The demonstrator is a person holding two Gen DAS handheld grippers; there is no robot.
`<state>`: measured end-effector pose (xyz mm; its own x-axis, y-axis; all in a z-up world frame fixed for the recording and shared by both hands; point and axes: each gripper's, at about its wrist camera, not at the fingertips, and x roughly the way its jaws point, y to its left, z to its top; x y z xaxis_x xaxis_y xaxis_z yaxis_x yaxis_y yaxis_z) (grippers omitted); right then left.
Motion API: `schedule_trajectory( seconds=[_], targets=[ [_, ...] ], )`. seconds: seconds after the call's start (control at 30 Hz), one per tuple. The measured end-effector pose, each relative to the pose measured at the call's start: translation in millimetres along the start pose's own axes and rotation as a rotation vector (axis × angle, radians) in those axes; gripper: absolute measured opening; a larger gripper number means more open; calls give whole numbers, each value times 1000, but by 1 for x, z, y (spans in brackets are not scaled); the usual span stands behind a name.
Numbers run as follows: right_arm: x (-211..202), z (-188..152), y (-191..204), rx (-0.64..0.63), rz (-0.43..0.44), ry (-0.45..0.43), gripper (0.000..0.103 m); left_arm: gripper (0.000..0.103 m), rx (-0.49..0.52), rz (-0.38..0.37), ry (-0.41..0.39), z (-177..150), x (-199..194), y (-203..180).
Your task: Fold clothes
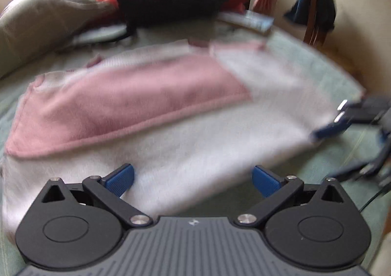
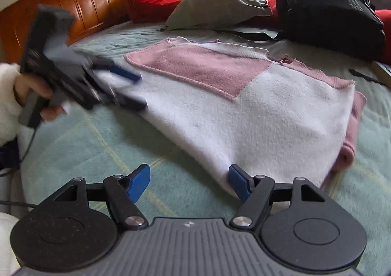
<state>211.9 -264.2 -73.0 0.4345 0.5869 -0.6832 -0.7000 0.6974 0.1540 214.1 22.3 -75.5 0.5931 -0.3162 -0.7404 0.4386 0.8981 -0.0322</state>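
the left tongs (image 1: 193,179) stand wide open, jaws straddling the near edge of a pink and white sweater (image 1: 156,110) spread on the bed (image 1: 317,61). the right tongs (image 2: 189,183) are open too, one blue pad touching the sweater's white corner. only the right view shows the orange headboard (image 2: 80,5) and a hand (image 2: 36,95). no writing is legible.
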Motion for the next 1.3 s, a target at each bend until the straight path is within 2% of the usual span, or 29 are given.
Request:
schedule_trajectory(
  seconds=[0.03,0.1,0.23,0.33,0.4,0.53,0.6,0.67,0.73,0.83,0.97,1.03,1.1,1.17,1.3],
  targets=[
    [-5,1,0,-6,-6,-7,76,102,38,22,1,1,-1,-7],
    [-15,5,-5,-9,-49,-32,76,102,73,13,-22,7,-8,-18],
    [-17,3,-23,43,-118,-34,76,102,68,-147,-98,21,-21,-36],
    [-12,-6,-31,85,-137,-14,76,102,43,-250,-51,18,-9,-48],
    [-14,-10,-31,95,-133,-24,76,102,30,-255,-6,9,2,-53],
    [-18,-7,-29,86,-139,-27,76,102,88,-207,-3,7,-7,-59],
    [-19,0,-26,62,-150,-26,76,102,135,-161,-13,9,-20,-60],
    [-18,7,-21,28,-173,-26,76,102,214,-70,-29,8,-34,-58],
    [-15,14,-15,-14,-216,-13,83,102,319,75,-22,2,-41,-54],
    [-7,20,-2,-131,-310,33,89,102,473,294,26,-12,-40,-43],
    [6,16,14,-313,-432,110,93,102,704,498,105,-40,-32,-31],
    [14,12,18,-386,-500,153,95,102,766,557,109,-48,-29,-25],
    [21,8,22,-451,-553,184,96,103,770,577,109,-48,-26,-21],
    [29,9,28,-487,-573,188,96,103,794,592,99,-44,-20,-24],
    [47,18,41,-559,-584,170,97,102,912,617,60,-35,1,-41]
  ],
)
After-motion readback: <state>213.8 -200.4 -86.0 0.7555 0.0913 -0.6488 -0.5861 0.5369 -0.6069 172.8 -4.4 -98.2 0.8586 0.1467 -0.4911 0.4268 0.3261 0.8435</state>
